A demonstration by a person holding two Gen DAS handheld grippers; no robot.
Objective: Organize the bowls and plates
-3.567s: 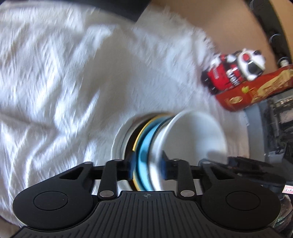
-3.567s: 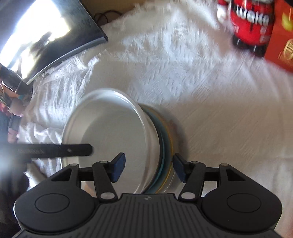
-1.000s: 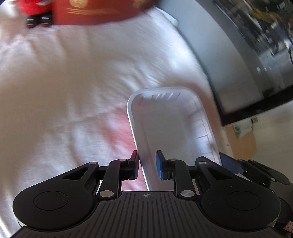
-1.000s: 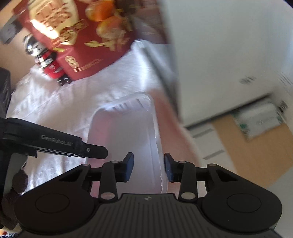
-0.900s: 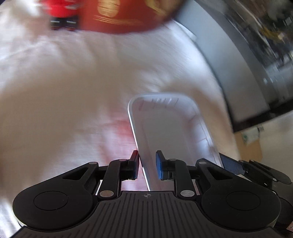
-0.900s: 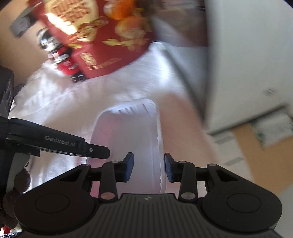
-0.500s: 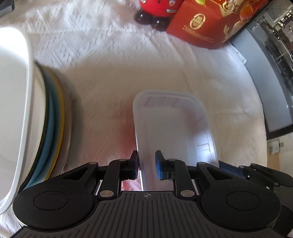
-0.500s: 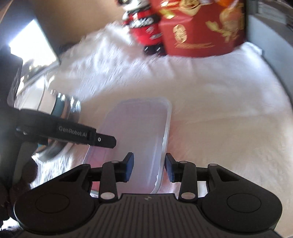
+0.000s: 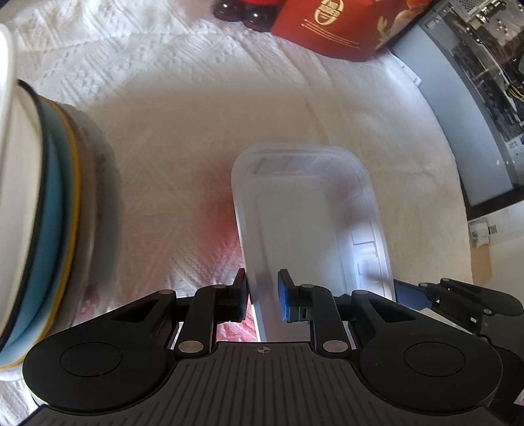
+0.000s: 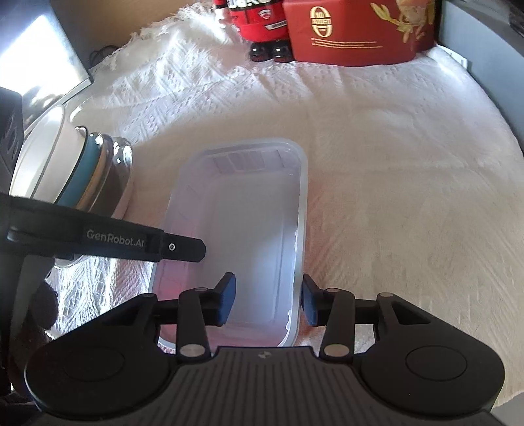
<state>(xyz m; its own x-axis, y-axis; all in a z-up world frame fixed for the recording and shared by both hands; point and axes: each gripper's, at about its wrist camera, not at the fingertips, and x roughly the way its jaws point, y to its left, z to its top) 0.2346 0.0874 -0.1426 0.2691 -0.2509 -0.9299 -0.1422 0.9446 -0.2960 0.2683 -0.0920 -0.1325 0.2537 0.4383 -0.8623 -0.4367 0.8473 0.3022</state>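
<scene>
While both tools (image 9: 262,296) (image 10: 268,303) steadied (blur gone), bin (image 9: 304,209) lowered.

The left gripper (image 9: 262,300) is straddling the near left wall of a translucent plastic bin (image 9: 304,209), its jaws narrowly apart with the wall between them. The bin is sitting on a surface covered by a white textured cloth (image 9: 196,114). Left of the bin, a stack of plates and bowls (image 9: 42,213) is standing. Beyond the bin, a red box (image 9: 334,26) is sitting.
</scene>
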